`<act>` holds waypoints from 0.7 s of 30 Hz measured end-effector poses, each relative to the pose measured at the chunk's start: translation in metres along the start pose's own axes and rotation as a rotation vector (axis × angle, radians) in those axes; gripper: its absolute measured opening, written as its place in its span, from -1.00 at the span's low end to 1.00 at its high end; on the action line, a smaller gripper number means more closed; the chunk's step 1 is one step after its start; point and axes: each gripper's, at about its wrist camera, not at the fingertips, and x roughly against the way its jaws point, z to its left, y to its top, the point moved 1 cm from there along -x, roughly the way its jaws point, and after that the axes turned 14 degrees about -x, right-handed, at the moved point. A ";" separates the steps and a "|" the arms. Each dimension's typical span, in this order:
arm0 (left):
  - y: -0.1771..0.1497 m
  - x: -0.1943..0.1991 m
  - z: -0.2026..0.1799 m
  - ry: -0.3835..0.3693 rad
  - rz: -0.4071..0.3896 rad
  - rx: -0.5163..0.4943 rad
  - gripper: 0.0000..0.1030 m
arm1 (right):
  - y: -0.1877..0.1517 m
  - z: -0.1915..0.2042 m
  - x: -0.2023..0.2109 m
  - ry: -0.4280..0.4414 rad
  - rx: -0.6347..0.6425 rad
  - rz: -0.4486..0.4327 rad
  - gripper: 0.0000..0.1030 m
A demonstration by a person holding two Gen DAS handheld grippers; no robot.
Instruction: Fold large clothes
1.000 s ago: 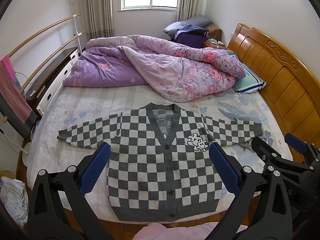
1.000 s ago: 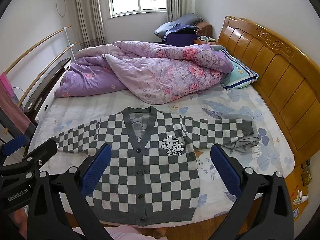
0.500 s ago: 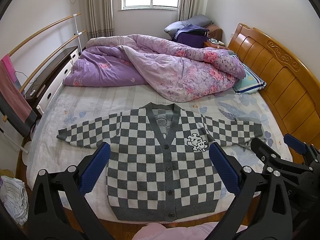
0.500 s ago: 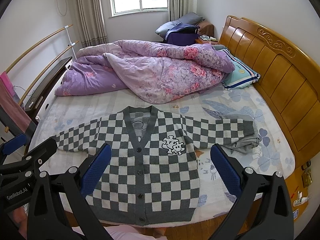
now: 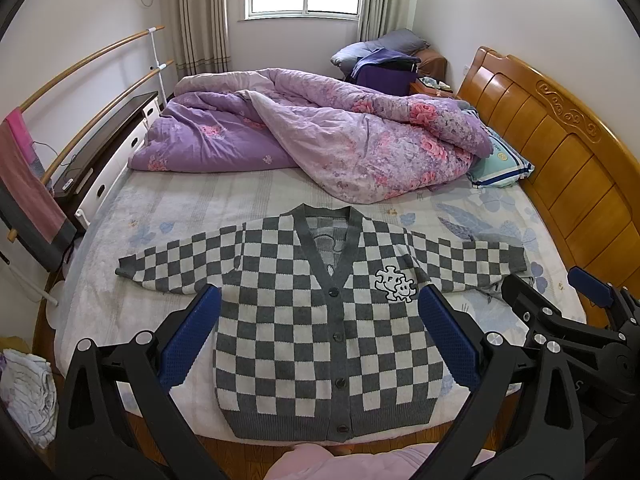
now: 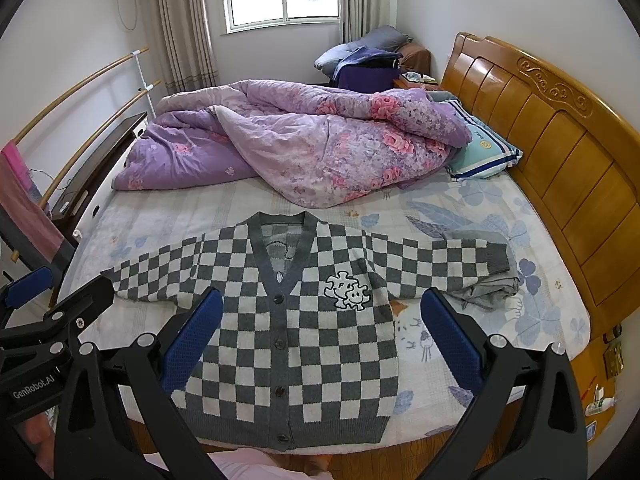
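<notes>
One cardigan [image 5: 320, 332], grey-white checked, buttoned, lies flat on bed [image 5: 180, 216], sleeves spread. Left claw [image 5: 320, 336] and right claw [image 6: 320, 332] gape wide, empty, above it.

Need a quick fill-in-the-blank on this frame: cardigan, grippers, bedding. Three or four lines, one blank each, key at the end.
1. The checkered cardigan lies flat on the bed with its front buttoned and both ____ spread out sideways.
2. The left gripper and right gripper both have their jaws ____, holding nothing.
3. The patch on the cardigan's chest is shaped like ____ pieces.
4. Behind the cardigan lies a crumpled ____ quilt with pink flowers.

Missing words: sleeves; open; puzzle; purple
</notes>
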 end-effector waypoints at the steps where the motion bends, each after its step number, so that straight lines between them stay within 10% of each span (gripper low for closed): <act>1: 0.000 0.000 0.000 0.001 -0.001 0.000 0.90 | -0.001 0.000 0.000 0.001 0.000 0.001 0.86; 21: -0.057 0.014 0.003 0.092 0.147 0.203 0.91 | -0.028 0.015 -0.011 0.161 0.150 0.160 0.86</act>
